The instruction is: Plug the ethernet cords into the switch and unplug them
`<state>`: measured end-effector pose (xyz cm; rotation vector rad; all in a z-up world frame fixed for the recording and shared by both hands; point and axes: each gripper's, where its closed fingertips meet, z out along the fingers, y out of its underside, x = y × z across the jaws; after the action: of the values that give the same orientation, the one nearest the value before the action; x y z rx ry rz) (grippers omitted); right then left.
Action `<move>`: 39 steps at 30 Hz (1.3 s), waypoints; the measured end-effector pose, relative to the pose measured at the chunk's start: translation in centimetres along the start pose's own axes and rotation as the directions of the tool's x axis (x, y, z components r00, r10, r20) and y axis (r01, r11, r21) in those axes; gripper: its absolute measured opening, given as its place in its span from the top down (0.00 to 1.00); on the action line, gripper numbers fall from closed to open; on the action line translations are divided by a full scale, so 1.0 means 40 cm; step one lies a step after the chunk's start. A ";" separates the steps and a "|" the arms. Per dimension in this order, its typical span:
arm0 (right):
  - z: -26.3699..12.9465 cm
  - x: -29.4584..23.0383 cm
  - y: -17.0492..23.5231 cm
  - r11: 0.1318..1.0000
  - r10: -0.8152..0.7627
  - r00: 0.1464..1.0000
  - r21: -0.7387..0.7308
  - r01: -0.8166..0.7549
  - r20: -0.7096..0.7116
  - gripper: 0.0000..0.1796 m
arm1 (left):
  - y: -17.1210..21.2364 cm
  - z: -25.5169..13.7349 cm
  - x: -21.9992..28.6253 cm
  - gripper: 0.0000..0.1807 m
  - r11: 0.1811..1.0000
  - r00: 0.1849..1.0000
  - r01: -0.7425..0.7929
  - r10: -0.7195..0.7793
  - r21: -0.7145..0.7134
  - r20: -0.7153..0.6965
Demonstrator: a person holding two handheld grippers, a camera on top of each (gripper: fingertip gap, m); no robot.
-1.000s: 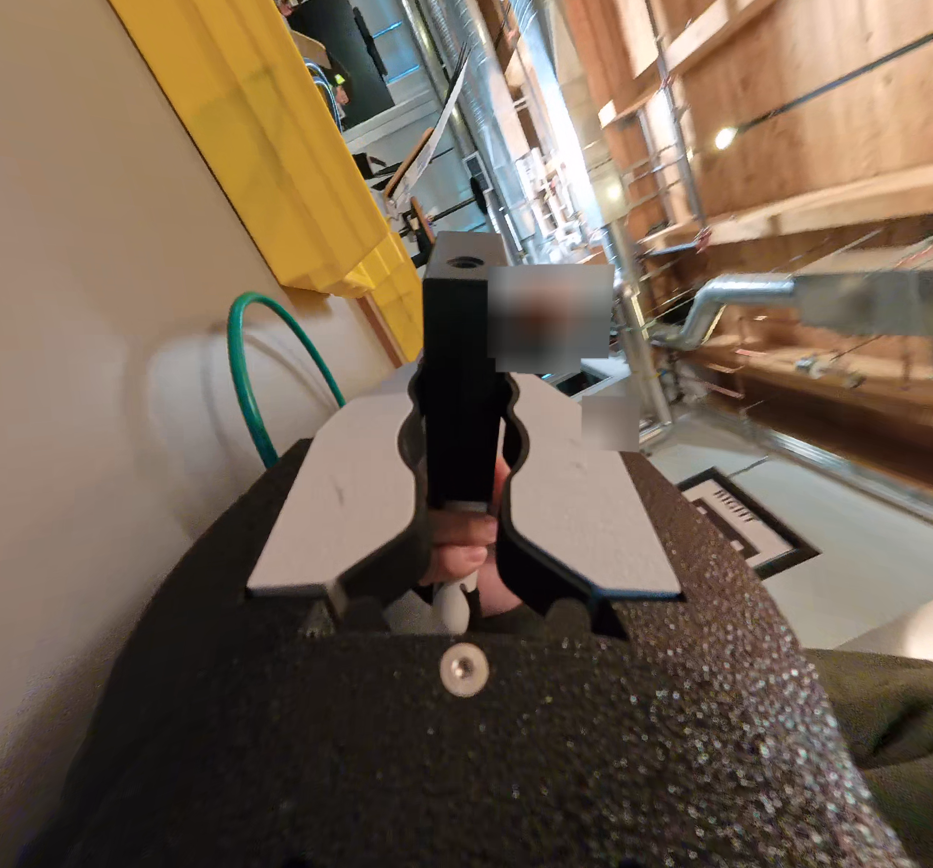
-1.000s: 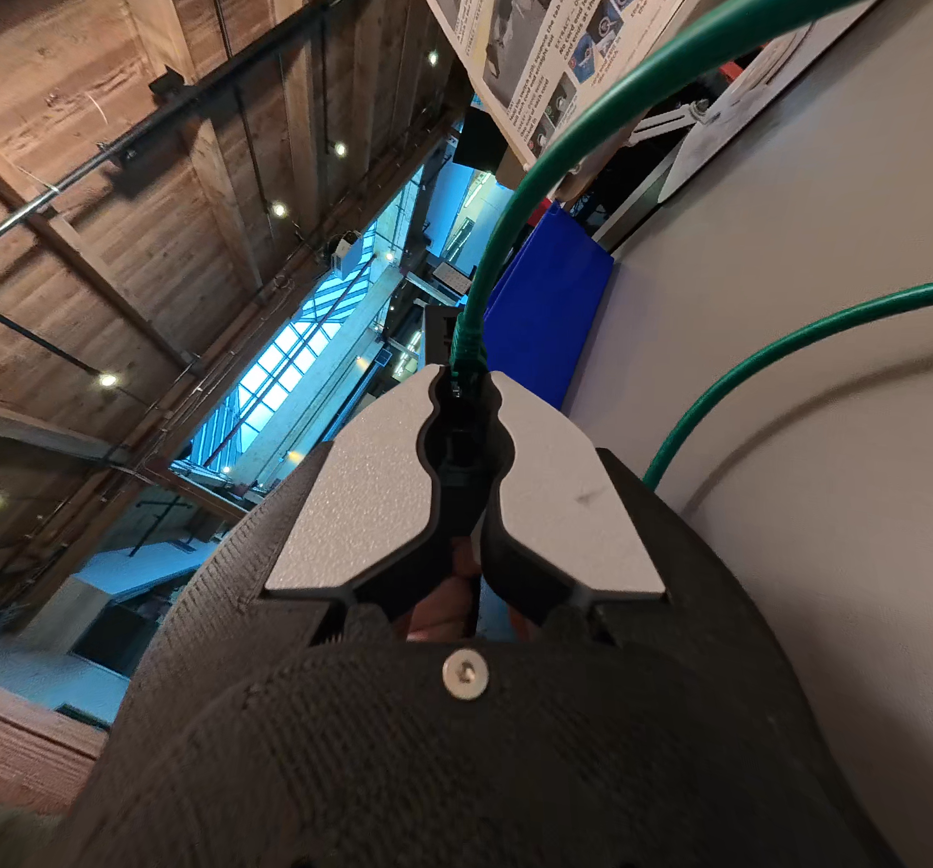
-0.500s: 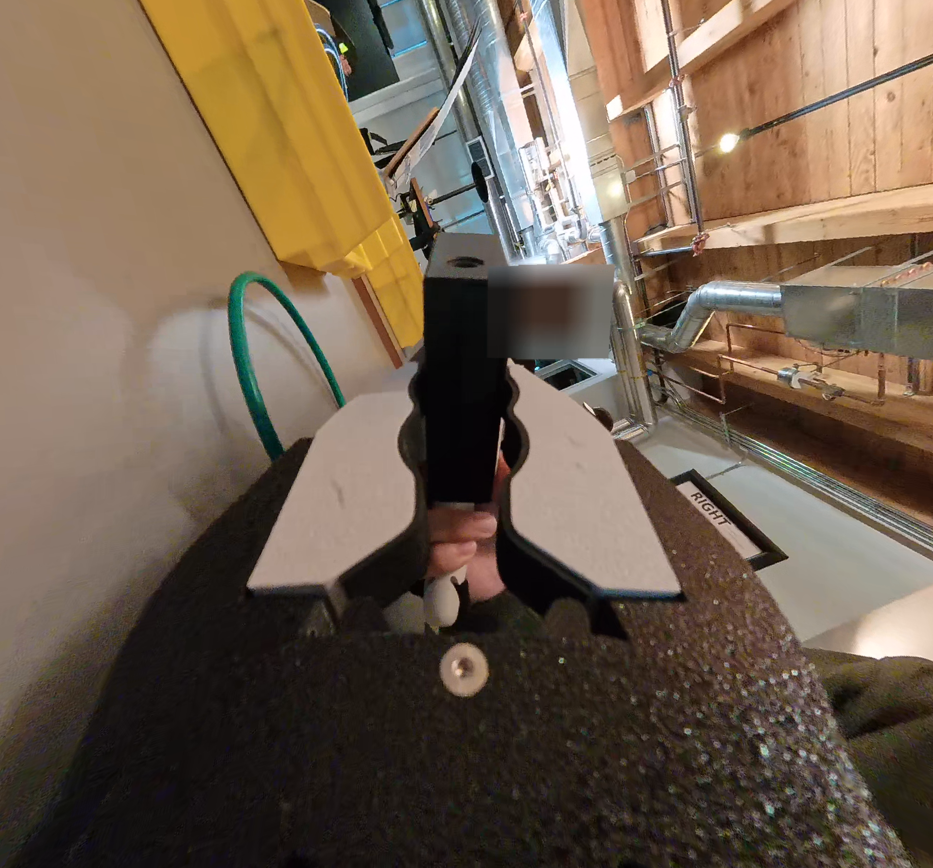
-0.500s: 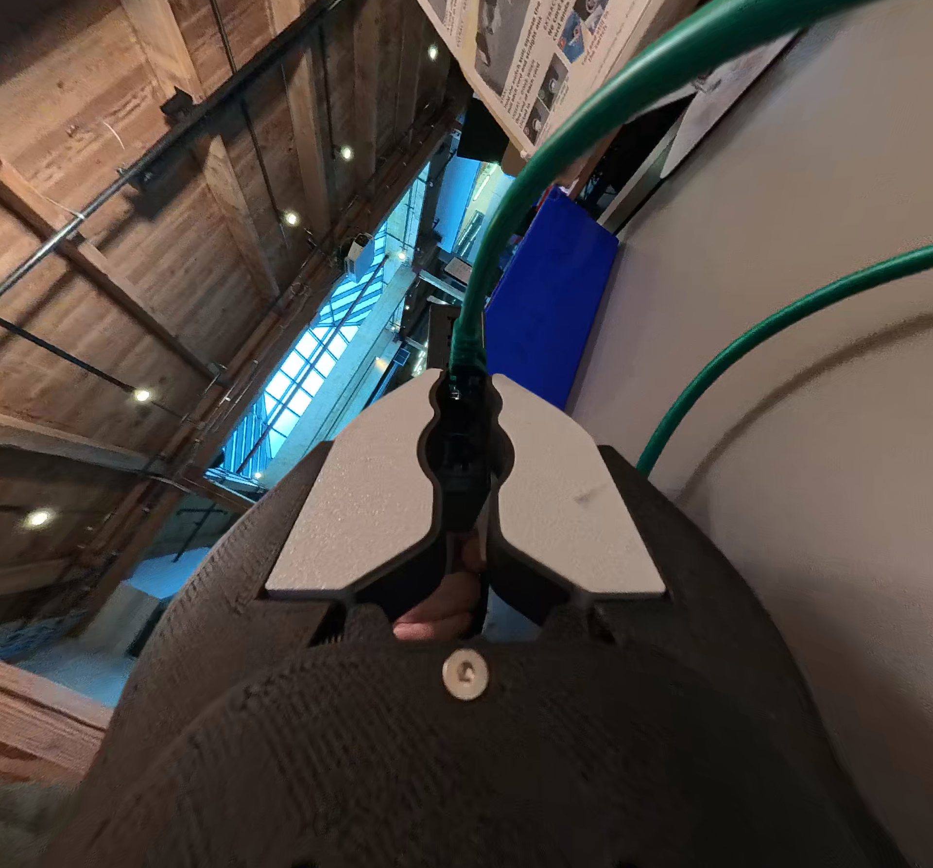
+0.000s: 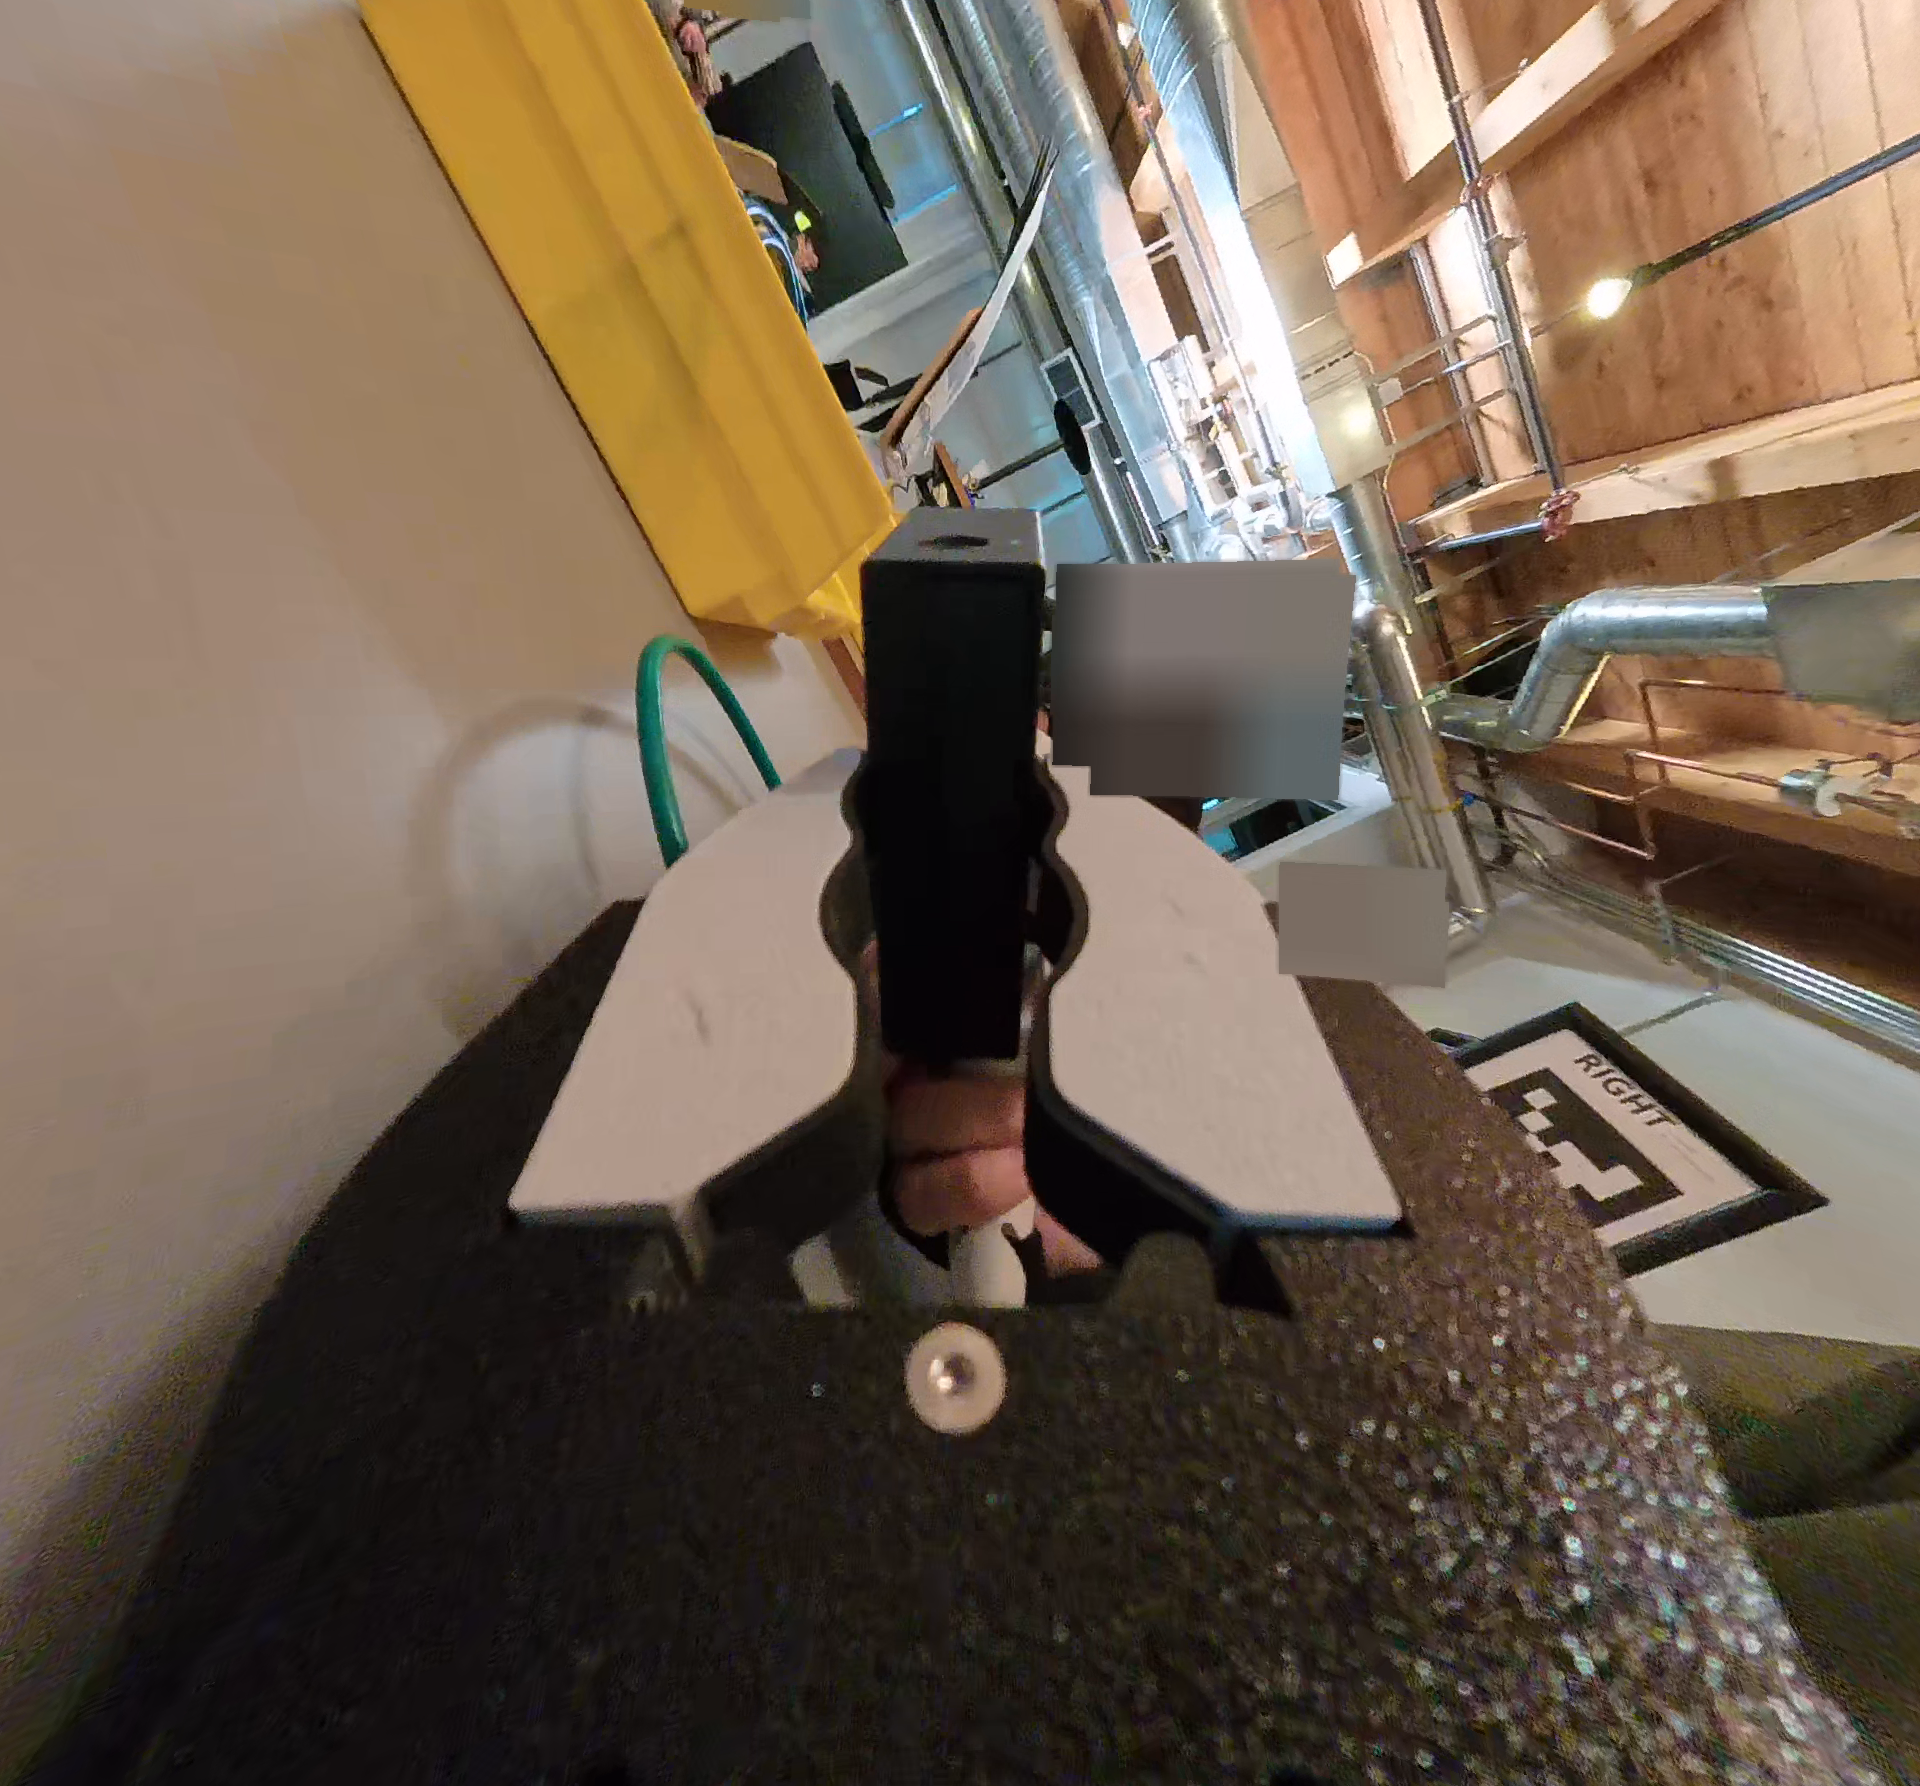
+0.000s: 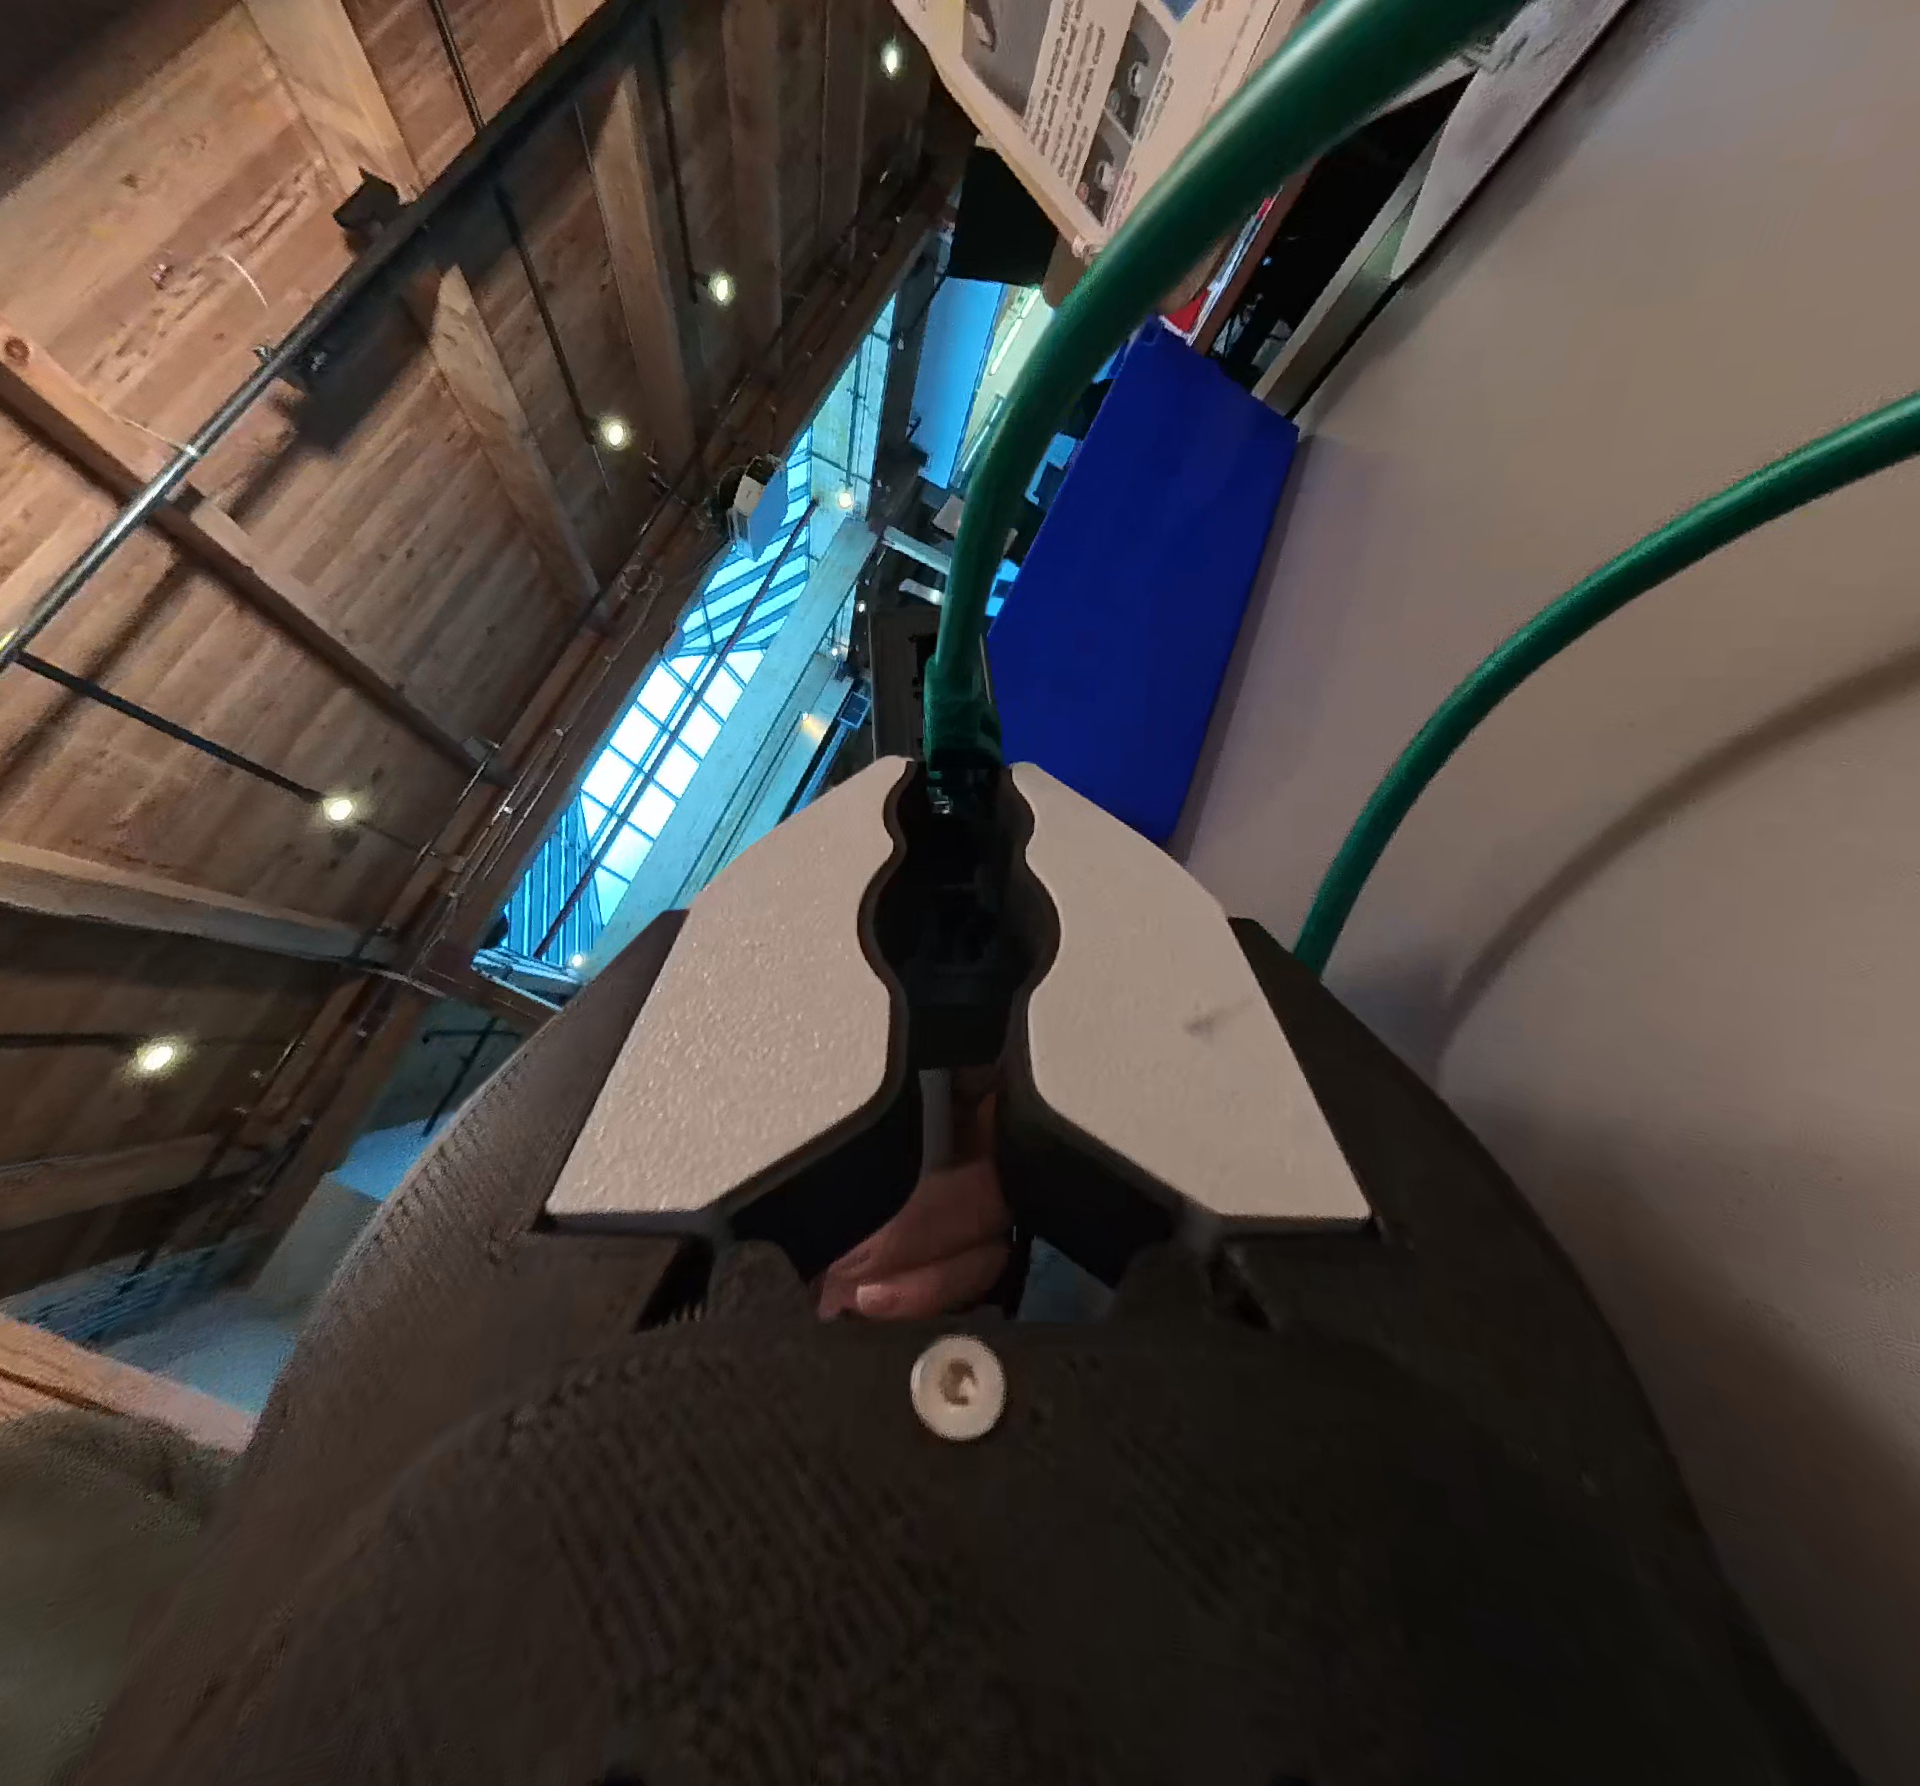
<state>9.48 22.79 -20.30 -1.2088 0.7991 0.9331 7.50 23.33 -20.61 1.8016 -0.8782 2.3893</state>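
Both views have tilted slightly; left fingers clamp the black switch, right fingers the green cord's plug.

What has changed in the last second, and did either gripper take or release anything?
Only small swings of both views. The left gripper stays shut on the black switch, the right gripper on the green cord's plug. Nothing taken or released.

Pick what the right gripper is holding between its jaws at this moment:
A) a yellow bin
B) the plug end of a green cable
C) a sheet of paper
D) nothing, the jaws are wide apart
B: in the right wrist view the right gripper has its jaws closed on the plug of the green cable, which curves up and away.
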 end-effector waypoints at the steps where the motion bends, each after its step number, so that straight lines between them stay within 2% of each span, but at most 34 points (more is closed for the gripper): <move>1: 0.002 -0.004 0.000 1.000 0.000 1.000 -0.002 0.000 -0.002 0.93 | -0.004 -0.001 0.003 0.85 1.000 1.000 -0.013 0.013 0.014 -0.005; 7: 0.006 -0.009 0.009 0.995 -0.085 0.996 -0.053 0.084 -0.016 0.93 | 0.001 -0.010 0.004 0.85 0.997 0.999 0.025 -0.023 0.074 -0.038; 12: 0.014 0.020 0.027 0.998 0.020 1.000 -0.066 -0.020 -0.002 0.93 | 0.003 -0.026 -0.024 0.85 0.999 1.000 0.016 -0.017 0.038 0.026; 17: 0.037 0.018 0.032 0.995 0.029 0.999 -0.091 -0.032 -0.035 0.93 | -0.017 -0.038 -0.026 0.85 0.998 0.999 0.044 -0.044 0.048 0.001; 27: 0.051 0.014 -0.044 0.998 0.050 0.998 0.032 -0.049 -0.036 0.93 | -0.025 0.022 -0.012 0.85 0.999 0.998 0.036 -0.036 -0.009 -0.055; 34: 0.029 0.014 -0.052 0.999 -0.054 0.996 0.006 0.054 -0.077 0.93 | 0.001 0.040 -0.011 0.85 0.996 0.994 0.067 -0.072 -0.054 -0.085; 39: 0.012 0.024 -0.036 0.987 -0.159 0.982 0.006 0.160 -0.102 0.94 | -0.006 0.032 -0.022 0.85 0.999 0.998 0.025 -0.028 -0.048 -0.049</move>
<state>11.20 23.29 -20.48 -1.2959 0.7753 0.7390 8.98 23.23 -21.07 1.7184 -0.8921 2.3658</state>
